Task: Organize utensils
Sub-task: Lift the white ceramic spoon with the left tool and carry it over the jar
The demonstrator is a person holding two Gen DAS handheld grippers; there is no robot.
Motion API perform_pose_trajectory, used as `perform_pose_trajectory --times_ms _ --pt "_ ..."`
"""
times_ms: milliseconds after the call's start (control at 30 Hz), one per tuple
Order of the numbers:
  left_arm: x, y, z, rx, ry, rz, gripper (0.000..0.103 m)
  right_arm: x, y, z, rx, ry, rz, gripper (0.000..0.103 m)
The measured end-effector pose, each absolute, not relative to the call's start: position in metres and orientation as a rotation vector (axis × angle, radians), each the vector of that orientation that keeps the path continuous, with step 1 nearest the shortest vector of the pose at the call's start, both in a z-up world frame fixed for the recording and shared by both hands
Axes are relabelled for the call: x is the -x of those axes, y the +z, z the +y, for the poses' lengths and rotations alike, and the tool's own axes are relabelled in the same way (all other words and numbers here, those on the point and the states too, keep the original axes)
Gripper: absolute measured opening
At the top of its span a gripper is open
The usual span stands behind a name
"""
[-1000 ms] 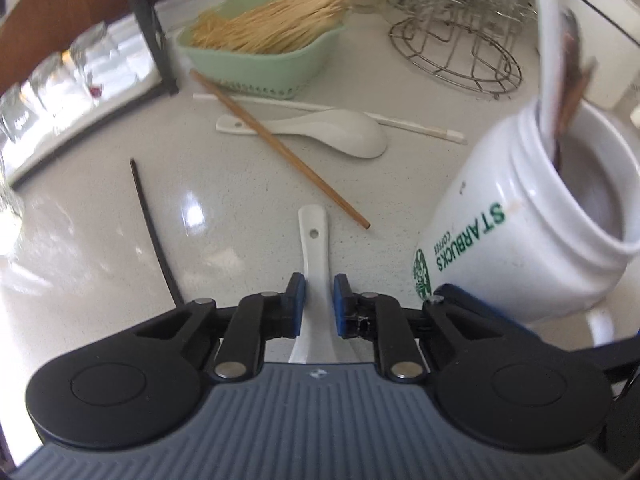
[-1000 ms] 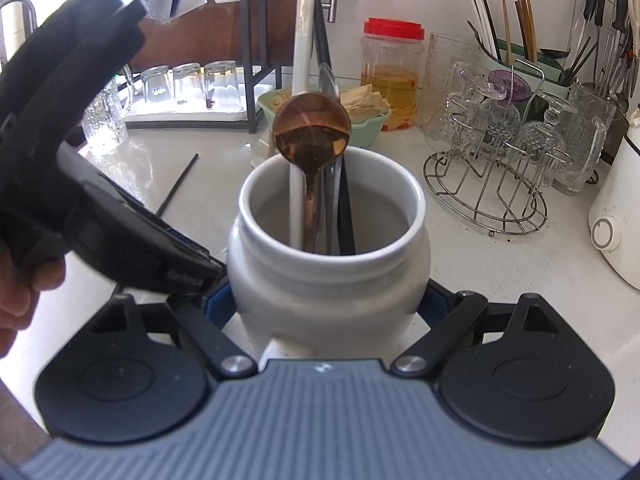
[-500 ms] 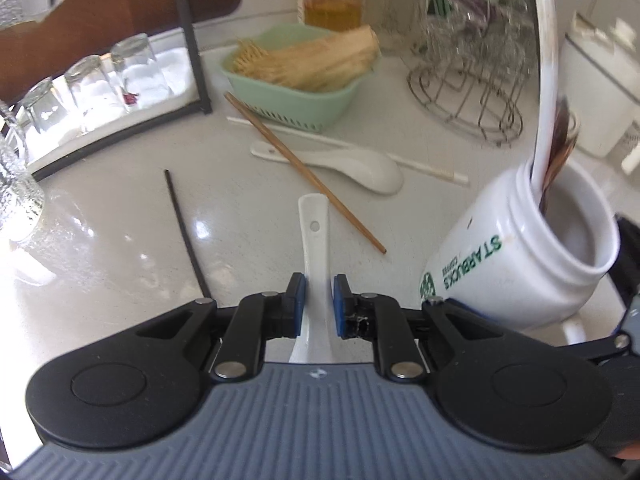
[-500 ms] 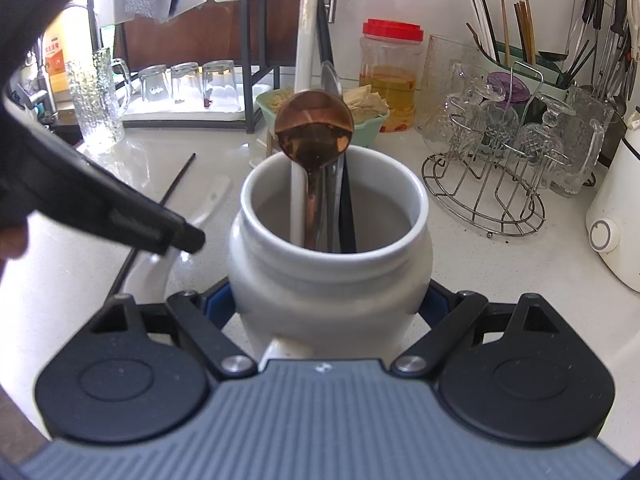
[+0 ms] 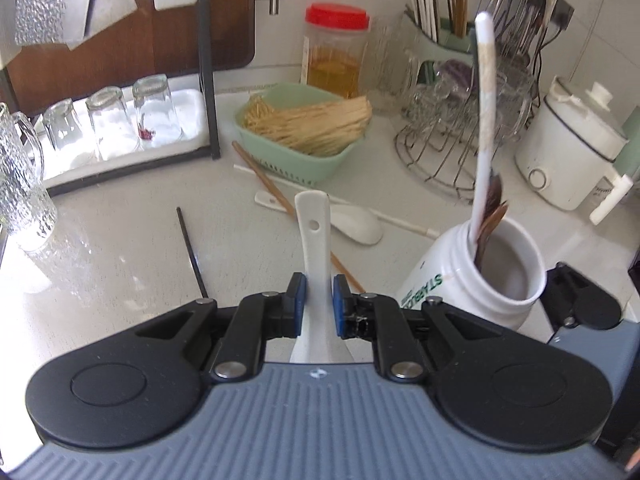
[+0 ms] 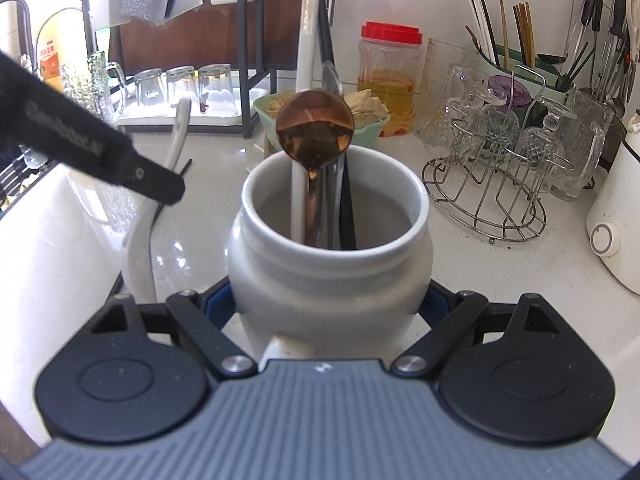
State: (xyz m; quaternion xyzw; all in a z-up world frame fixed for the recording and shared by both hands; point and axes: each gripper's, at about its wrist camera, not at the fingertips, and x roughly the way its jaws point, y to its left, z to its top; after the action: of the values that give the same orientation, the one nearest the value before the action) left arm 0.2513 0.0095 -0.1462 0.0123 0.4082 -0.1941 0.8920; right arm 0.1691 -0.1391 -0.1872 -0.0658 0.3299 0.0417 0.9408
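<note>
The left gripper has come up off the counter since a second ago, and the white ceramic soup spoon has come up with it, its handle now pointing away over the pale speckled countertop instead of lying flat there. Blue pads nearly together, pinching the spoon's neck on both sides, bowl end tucked back under the gripper body. From the other side you can see that same spoon hanging in the air just left of the white ceramic Starbucks jar, curved handle rising past the black finger.

Over to the right gripper: spread wide, one blue pad on each flank of the jar, holding it low on the belly. The jar sits to the right of the lifted spoon, well within reach. Inside it, a tall white utensil handle leans against the rim, alongside a copper-brown round-bowled spoon and some darker, thinner pieces I can't tell apart.

Beyond the jar on the counter: a second white ceramic spoon, a brown wooden chopstick crossing it, a white chopstick and a black chopstick further left. Behind those, a mint-green plastic basket of bamboo skewers
</note>
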Motion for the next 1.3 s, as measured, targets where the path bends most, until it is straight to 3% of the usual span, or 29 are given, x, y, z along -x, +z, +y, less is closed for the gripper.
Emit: perform_pose_trajectory --times_ms 833,1300 --pt "-0.232 -0.018 -0.010 0.022 -0.589 0.596 0.017 -0.172 -0.190 -0.135 0.114 0.047 0.648 0.092" --pt "-0.239 -0.056 -0.048 -0.019 -0.731 0.615 0.017 -0.172 -0.189 -0.134 0.105 0.026 0.658 0.092"
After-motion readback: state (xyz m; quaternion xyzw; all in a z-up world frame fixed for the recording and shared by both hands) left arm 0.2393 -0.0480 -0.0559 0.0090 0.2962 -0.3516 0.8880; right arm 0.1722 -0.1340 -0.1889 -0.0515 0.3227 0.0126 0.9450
